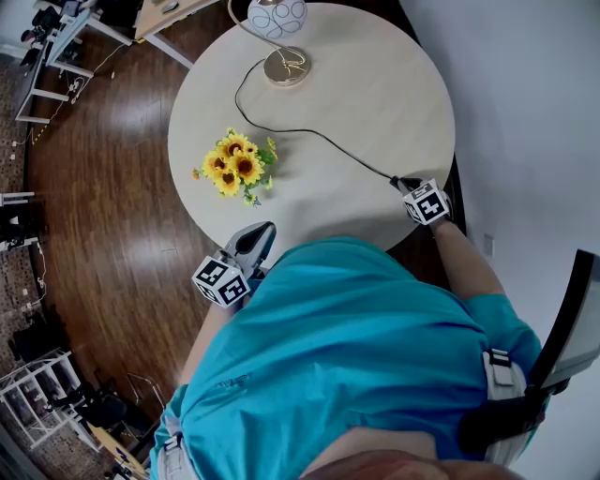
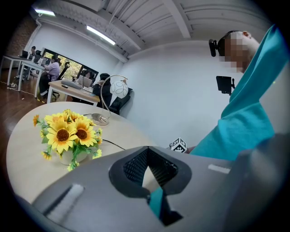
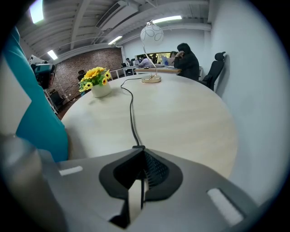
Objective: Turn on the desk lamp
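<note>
The desk lamp [image 1: 279,19], with a white globe shade on a curved stem and a round gold base [image 1: 286,67], stands at the far side of the round pale table [image 1: 384,84]. Its black cord [image 1: 319,134] runs across the table to my right gripper [image 1: 398,182] at the near right edge. In the right gripper view the jaws are shut on the cord [image 3: 131,113], right at the tips of the right gripper [image 3: 138,147]. My left gripper [image 1: 265,228] hangs at the near left edge, shut and empty. The left gripper view shows the left gripper [image 2: 147,147] and the lamp [image 2: 118,88] beyond it.
A small vase of sunflowers [image 1: 236,167] stands left of centre on the table. A white wall [image 1: 525,112] runs close along the table's right side. Dark wood floor [image 1: 103,187] lies to the left. People sit at desks [image 2: 68,86] behind the lamp.
</note>
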Motion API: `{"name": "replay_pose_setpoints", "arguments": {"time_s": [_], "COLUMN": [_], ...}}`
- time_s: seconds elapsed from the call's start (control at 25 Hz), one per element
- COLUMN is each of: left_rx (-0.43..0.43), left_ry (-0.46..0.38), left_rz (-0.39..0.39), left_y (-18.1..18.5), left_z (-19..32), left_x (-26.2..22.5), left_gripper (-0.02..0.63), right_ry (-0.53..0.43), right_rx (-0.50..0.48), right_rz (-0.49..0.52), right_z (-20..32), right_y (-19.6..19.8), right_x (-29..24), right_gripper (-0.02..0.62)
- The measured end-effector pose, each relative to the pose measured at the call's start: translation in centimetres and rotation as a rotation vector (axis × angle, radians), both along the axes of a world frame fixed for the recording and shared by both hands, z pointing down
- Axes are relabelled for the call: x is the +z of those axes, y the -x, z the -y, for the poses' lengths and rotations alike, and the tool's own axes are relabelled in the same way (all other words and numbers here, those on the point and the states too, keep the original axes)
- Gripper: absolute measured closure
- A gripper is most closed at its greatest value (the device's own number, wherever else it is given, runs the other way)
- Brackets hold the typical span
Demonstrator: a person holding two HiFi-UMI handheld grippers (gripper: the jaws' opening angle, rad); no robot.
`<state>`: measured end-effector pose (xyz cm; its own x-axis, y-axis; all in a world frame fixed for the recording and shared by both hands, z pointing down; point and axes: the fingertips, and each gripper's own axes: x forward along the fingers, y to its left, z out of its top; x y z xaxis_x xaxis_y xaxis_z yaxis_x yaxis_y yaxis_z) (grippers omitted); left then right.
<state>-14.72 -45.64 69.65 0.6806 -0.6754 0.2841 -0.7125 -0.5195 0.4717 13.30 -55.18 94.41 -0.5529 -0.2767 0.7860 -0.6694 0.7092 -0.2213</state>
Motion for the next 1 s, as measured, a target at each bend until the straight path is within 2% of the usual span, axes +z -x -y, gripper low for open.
{"name": "replay_pose_setpoints", "arguments": {"time_s": [0.24,0.56,0.72,1.0], "left_rx": [-0.006,-0.01,-0.016,-0.01], "left_ry": [0.004,-0.005,0.002,0.003], "left_rz": [0.006,0.012,0.014,0.011], "left_y": [-0.1,0.2,0.4,0.3], "left_z": [0.0,-0.1,-0.1,0.0], "left_x": [-0.1,-0.1,-0.3,-0.2], "left_gripper": [0.586,0.586,0.586,0.586], "right_ry": [-0.011,-0.003,-0.032,0.019], "right_rx": [0.034,0.002,0.027,0.081], "right_rz": [0.0,-0.056,-0.011,0.101], "right_z": [0.6,-0.3,-0.1,-0.7], "right_y": [-0.2,-0.6,-0.2,0.2], "right_x": [0.6,2.4,0.6,-0.6], "right_gripper": [0.593,0.594,0.594,0.594]}}
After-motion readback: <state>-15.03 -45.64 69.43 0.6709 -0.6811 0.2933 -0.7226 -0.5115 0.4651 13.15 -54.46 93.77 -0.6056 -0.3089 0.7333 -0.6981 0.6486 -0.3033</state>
